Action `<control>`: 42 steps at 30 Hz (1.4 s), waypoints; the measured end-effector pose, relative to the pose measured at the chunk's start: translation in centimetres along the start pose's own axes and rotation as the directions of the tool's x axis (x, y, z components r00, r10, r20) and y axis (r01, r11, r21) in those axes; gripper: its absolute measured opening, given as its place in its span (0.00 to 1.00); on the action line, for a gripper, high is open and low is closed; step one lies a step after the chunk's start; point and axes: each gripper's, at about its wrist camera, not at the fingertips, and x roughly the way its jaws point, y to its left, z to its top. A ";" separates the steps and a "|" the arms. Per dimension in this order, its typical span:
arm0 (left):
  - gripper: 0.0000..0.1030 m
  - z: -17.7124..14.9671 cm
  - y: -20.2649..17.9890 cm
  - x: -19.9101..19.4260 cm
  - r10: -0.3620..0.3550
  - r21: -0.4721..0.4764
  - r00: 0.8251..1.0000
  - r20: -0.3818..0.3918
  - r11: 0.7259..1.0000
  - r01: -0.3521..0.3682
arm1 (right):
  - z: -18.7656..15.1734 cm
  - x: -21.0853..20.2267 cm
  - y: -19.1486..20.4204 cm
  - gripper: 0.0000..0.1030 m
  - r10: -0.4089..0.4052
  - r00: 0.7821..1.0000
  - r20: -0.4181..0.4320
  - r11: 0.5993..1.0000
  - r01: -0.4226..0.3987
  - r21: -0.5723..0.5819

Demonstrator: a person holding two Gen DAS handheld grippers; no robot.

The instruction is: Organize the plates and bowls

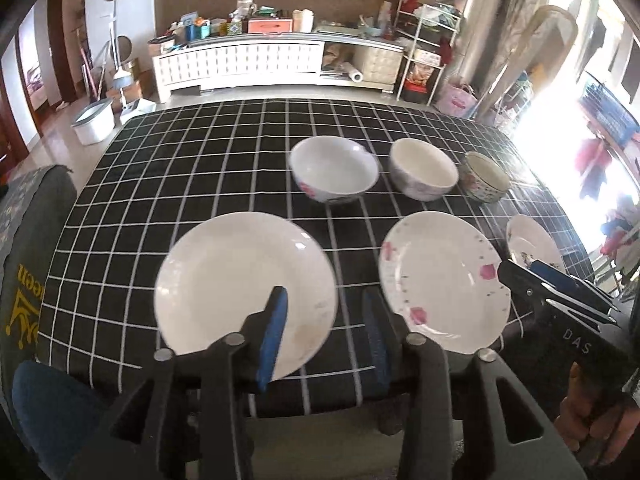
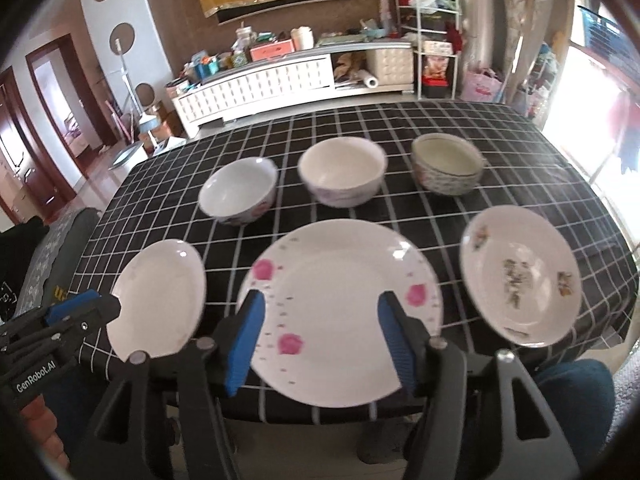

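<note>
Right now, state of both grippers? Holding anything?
Left gripper: open, holding nothing, above the near edge of the plain white plate.
Right gripper: open, holding nothing, above the pink-flowered plate.

Bright daylight from the window (image 1: 568,128) at three o'clock, blown to white glare. Motion blur on plates and bowls (softest at their rims). Strong fisheye bending, black vignette in the corners.
</note>
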 end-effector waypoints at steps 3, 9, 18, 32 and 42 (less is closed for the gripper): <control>0.38 0.4 -1.4 0.7 -0.005 0.015 1.000 -0.004 1.000 0.005 | 0.0 -0.1 -1.6 0.65 -0.011 1.000 0.002 1.000 0.010 0.022; 0.40 0.6 -3.7 2.3 -0.012 0.053 0.999 -0.031 0.999 0.013 | 0.1 0.7 -4.3 0.68 -0.028 0.999 -0.015 0.999 0.028 0.036; 0.40 1.1 -6.1 6.0 -0.014 0.081 0.995 -0.104 0.996 0.022 | 0.1 3.1 -7.0 0.68 -0.023 0.998 -0.066 0.999 0.026 0.043; 0.37 1.1 -5.7 11.7 -0.045 0.031 0.977 -0.208 0.998 0.052 | 0.1 7.2 -9.0 0.64 -0.018 0.995 -0.094 0.998 0.024 0.058; 0.25 0.7 -5.9 14.2 -0.037 0.026 0.966 -0.254 0.999 0.045 | -0.2 9.0 -9.1 0.44 -0.027 0.988 -0.154 0.998 0.035 0.054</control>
